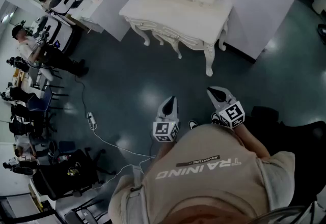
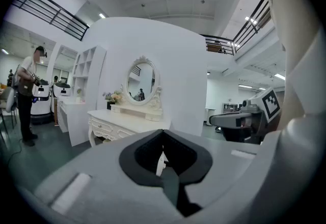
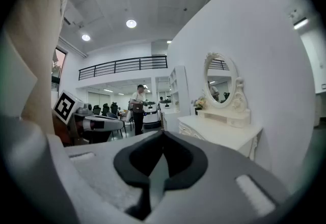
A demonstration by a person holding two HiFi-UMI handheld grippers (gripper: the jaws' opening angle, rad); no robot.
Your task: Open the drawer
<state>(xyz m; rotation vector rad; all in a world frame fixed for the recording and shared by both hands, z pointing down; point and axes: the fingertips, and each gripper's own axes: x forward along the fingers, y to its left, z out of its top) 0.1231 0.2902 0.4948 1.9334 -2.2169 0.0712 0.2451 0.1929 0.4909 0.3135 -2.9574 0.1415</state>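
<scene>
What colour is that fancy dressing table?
The dressing table is creamy white; the head view shows it best.

You hold both grippers out ahead of your chest, side by side and apart, each tipped a little below level. Your left gripper (image 1: pixel 170 102) has its jaws closed tip to tip with nothing between them, and its left marker cube (image 1: pixel 165 130) sits just behind the jaws. Your right gripper (image 1: pixel 218 93) is the same: jaws together, nothing between them, right marker cube (image 1: pixel 233 115) just behind, off to the right of the left jaws.
</scene>
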